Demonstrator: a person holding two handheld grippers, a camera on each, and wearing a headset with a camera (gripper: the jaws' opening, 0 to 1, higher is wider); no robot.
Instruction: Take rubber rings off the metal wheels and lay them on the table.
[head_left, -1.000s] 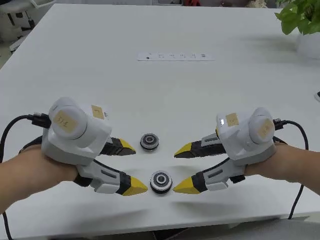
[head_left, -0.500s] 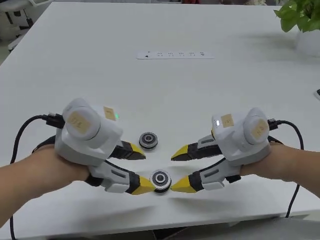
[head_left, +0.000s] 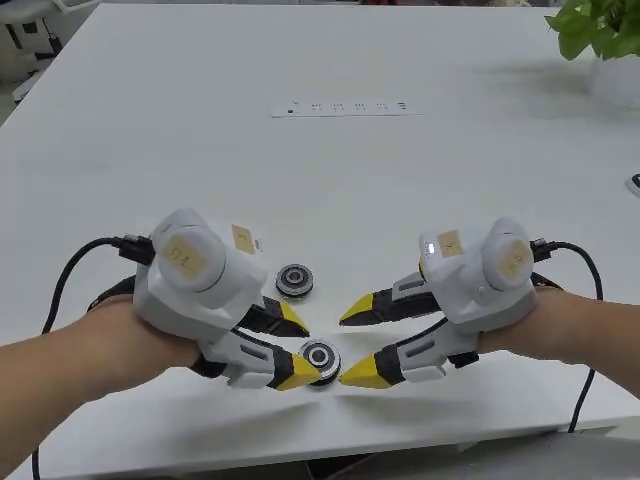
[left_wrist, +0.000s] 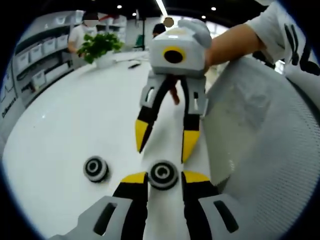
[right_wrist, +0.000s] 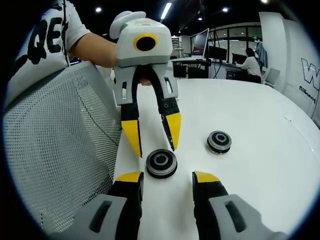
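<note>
Two metal wheels with black rubber rings lie flat on the white table. The near wheel sits between the yellow tips of my left gripper, which is open and straddles it. I cannot tell whether the tips touch it. My right gripper is open too, facing the left one, its tips just short of the same wheel. The far wheel lies a little behind, untouched.
A white power strip lies mid-table and a potted plant stands at the far right corner. The table's front edge runs just below the grippers. Black cables trail from both grippers. A mesh chair is beside the table.
My left gripper has slid right and forward until its tips flank the near wheel. The right gripper has stayed nearly still. Neither wheel has moved.
</note>
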